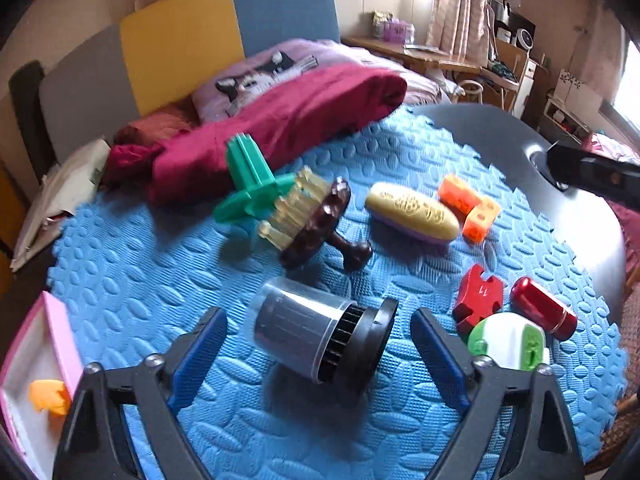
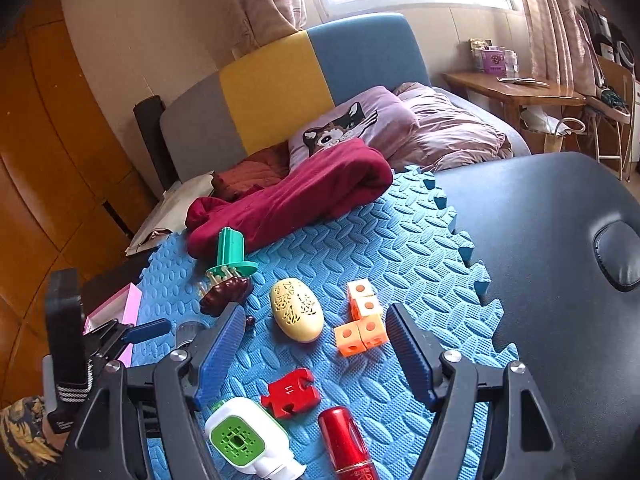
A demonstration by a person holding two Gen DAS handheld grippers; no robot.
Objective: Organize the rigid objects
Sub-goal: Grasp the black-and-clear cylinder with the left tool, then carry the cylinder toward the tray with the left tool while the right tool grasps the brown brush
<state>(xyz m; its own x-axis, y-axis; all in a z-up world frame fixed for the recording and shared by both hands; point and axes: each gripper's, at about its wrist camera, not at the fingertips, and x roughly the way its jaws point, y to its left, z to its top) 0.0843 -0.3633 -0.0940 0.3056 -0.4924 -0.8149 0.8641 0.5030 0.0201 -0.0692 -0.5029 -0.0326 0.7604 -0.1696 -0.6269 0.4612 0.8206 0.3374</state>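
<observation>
A grey cylinder under a clear cover, with a black ribbed cap (image 1: 316,332), lies on its side on the blue foam mat (image 1: 160,264). My left gripper (image 1: 318,354) straddles it with a gap at each blue pad, so it is open. My right gripper (image 2: 316,350) stands open over a red puzzle piece (image 2: 290,392), a red metal tube (image 2: 348,440) and a white device with a green grille (image 2: 240,436), touching none of them. Farther off lie a cream oval case (image 2: 296,310), orange-and-white cubes (image 2: 362,322) and a green-handled brush against a brown brush (image 2: 228,288).
A pink-edged box (image 1: 24,380) with an orange piece (image 1: 50,398) inside sits at the mat's near left. A maroon cloth (image 1: 280,120) lies along the mat's far edge before a bed and pillows. To the right of the mat is the black padded table (image 2: 540,240).
</observation>
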